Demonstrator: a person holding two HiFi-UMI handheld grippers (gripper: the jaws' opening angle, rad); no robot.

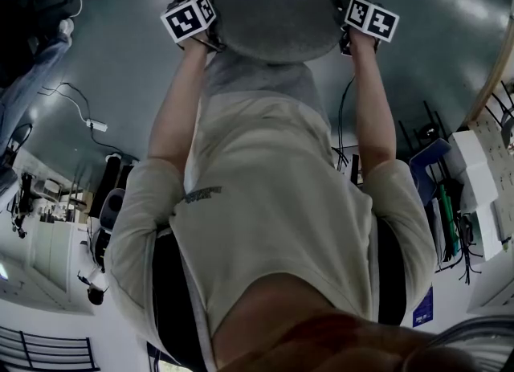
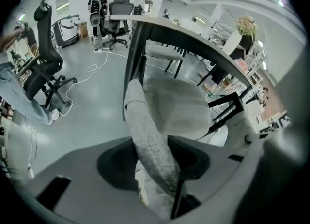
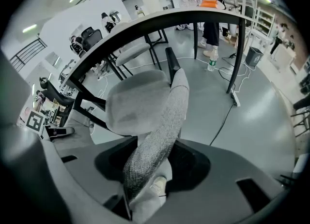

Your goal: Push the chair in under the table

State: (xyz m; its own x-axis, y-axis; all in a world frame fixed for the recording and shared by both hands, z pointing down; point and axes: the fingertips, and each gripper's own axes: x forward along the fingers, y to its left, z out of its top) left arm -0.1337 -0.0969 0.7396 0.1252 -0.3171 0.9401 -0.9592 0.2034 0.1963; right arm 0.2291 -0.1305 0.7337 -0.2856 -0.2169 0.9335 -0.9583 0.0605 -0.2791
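Chair backrest (image 2: 145,131), curved, nubby, is pinched by left gripper (image 2: 154,164), right gripper (image 3: 152,162).

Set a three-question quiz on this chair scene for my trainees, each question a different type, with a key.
1. True or false: the chair lies tipped on its side.
2. Multiple choice: the left tongs and right tongs both clamp A) a mop handle, B) the backrest, C) a drawer pull.
3. Short answer: what stands just beyond the chair?
Key: 1 false; 2 B; 3 the table.
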